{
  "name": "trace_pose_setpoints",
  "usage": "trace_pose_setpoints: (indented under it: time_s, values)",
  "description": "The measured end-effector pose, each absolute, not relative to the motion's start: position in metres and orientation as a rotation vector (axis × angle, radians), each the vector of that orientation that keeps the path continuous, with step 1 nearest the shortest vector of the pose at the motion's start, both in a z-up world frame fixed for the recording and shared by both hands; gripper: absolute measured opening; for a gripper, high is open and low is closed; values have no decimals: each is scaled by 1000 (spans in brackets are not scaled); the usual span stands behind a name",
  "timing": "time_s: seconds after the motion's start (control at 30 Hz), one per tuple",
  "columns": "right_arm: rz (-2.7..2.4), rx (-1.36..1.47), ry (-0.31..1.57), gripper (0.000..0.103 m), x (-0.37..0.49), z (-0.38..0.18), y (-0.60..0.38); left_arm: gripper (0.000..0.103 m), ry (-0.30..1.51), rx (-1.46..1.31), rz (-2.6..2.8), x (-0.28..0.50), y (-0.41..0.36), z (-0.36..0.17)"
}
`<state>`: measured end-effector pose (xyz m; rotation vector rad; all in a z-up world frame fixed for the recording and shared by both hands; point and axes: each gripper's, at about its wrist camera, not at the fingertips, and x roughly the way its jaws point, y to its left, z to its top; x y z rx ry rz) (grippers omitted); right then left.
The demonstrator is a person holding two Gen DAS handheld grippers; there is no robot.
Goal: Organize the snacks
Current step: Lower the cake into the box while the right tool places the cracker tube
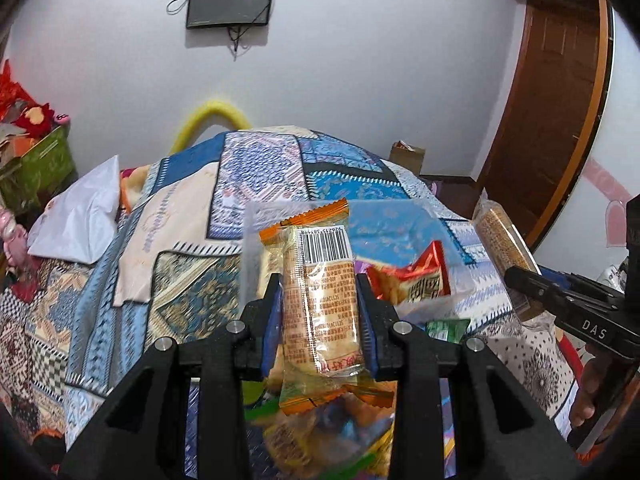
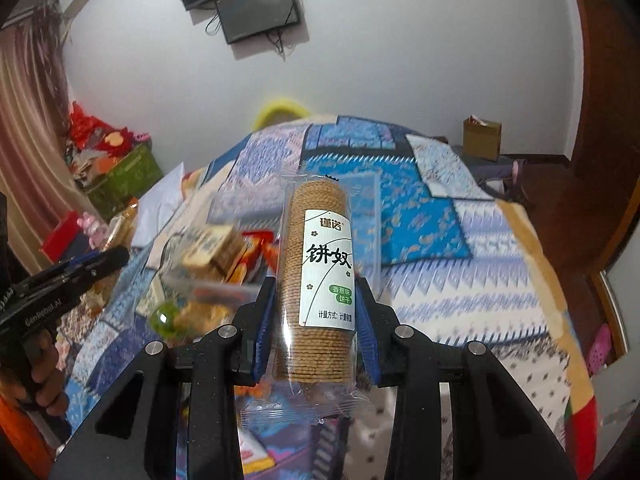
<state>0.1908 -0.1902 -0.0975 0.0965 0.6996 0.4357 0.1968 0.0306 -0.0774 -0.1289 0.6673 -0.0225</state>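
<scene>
The left gripper (image 1: 320, 304) has its two black fingers with blue pads closed against the sides of a flat, orange-edged clear plastic packet of pale wafer biscuits (image 1: 320, 304), barcode end pointing away from the fingers and the lower crimped seam hanging free beneath them; gripping it across the narrow middle likely keeps the packet upright and stops it from swinging. The right gripper (image 2: 316, 312) is likewise clamped on a tall clear-wrapped roll of round brown crackers with a white and green label (image 2: 320, 276), held by its lower half so the roll stands up beyond the fingertips, label facing the camera. Both packets are lifted clear of the blue patterned patchwork bedspread (image 2: 440, 240) that stretches out past the fingers. Just beyond and below the left fingertips sits a clear plastic box (image 1: 256, 240) (its walls are blurred and hard to trace), and it appears to hold a red and orange snack packet (image 1: 416, 276), a small green wrapper (image 1: 444, 328) and other mixed sweets. More loose wrappers lie under the left fingers, too blurred to name. Judging by this, each held packet is probably being sorted out of, or into, that box.
</scene>
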Motion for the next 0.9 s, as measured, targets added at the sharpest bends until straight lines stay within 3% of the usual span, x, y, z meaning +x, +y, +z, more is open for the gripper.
trace_pose_setpoints:
  time_s: [0.3, 0.9]
  values:
    - [414, 95, 693, 34, 228, -96, -195, 34, 704, -138, -76, 251, 9, -83]
    - [423, 19, 791, 34, 282, -126, -168, 34, 879, -137, -81, 326, -12, -147]
